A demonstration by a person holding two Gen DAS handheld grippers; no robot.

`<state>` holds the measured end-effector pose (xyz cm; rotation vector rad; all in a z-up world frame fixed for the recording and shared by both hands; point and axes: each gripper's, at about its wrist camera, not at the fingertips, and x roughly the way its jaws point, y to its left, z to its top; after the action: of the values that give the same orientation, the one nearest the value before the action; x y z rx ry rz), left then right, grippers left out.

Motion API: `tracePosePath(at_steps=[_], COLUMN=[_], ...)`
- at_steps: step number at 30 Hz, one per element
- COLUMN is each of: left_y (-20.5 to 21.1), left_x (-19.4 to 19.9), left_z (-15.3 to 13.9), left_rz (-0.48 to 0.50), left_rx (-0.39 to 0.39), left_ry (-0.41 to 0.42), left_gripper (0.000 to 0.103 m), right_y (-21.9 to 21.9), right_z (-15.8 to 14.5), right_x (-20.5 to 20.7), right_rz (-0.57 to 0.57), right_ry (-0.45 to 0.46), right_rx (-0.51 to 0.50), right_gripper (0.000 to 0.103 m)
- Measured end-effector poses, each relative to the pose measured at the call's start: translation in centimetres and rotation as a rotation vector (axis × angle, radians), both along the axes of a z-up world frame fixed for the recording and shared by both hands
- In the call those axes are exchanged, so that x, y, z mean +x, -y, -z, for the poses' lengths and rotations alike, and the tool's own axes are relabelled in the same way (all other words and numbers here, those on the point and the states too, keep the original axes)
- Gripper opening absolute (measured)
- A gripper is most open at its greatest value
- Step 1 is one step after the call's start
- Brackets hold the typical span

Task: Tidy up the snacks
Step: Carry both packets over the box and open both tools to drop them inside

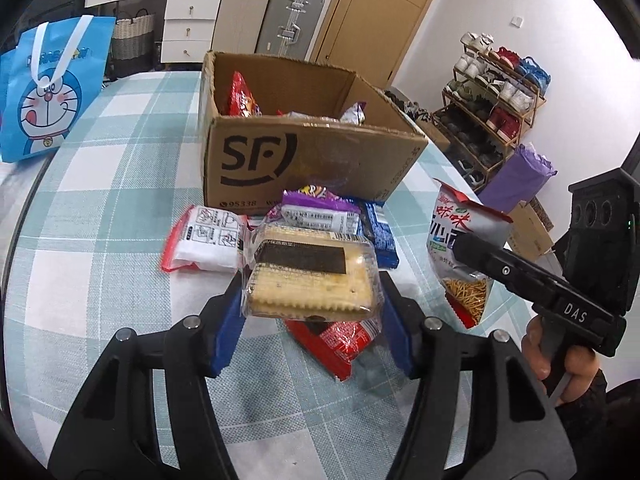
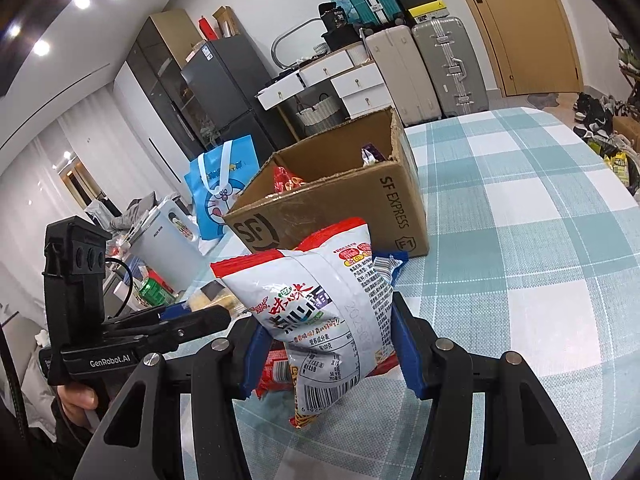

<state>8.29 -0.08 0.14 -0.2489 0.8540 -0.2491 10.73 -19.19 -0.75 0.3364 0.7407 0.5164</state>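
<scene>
A blue cartoon-cat tote bag with white handles (image 1: 46, 92) is standing at the far left on the teal-and-white checked tablecloth (image 1: 100, 208). White drawer units (image 1: 188, 20) are sitting against the far wall, a woven basket (image 1: 134, 36) just left of them. A beige suitcase (image 1: 240, 12) and a ribbed silver suitcase (image 1: 290, 20) are standing side by side near a tan wooden door (image 1: 380, 12). A wooden shoe rack (image 1: 492, 96) is filling the far right, a purple bundle (image 1: 516, 178) nearer.
</scene>
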Motion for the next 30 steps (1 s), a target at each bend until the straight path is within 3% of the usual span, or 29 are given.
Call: tracePosePath(at_steps=[17, 30], left_y=[-1.7, -2.2], left_x=[-1.1, 2.4], left_z=[-5.7, -7.5], left_rz=[-0.053, -0.103], left_rx=[0.0, 0.034], left_ry=[0.111, 0.154], left_gripper=[0.058, 0.058], right_y=[-1.3, -2.5], right_z=[-3.9, -6.1], right_x=[2.5, 5.2], right_rz=[-0.026, -0.037], right_ry=[0.079, 0.117], right_rx=[0.023, 0.031], right_gripper=[0.055, 0.055])
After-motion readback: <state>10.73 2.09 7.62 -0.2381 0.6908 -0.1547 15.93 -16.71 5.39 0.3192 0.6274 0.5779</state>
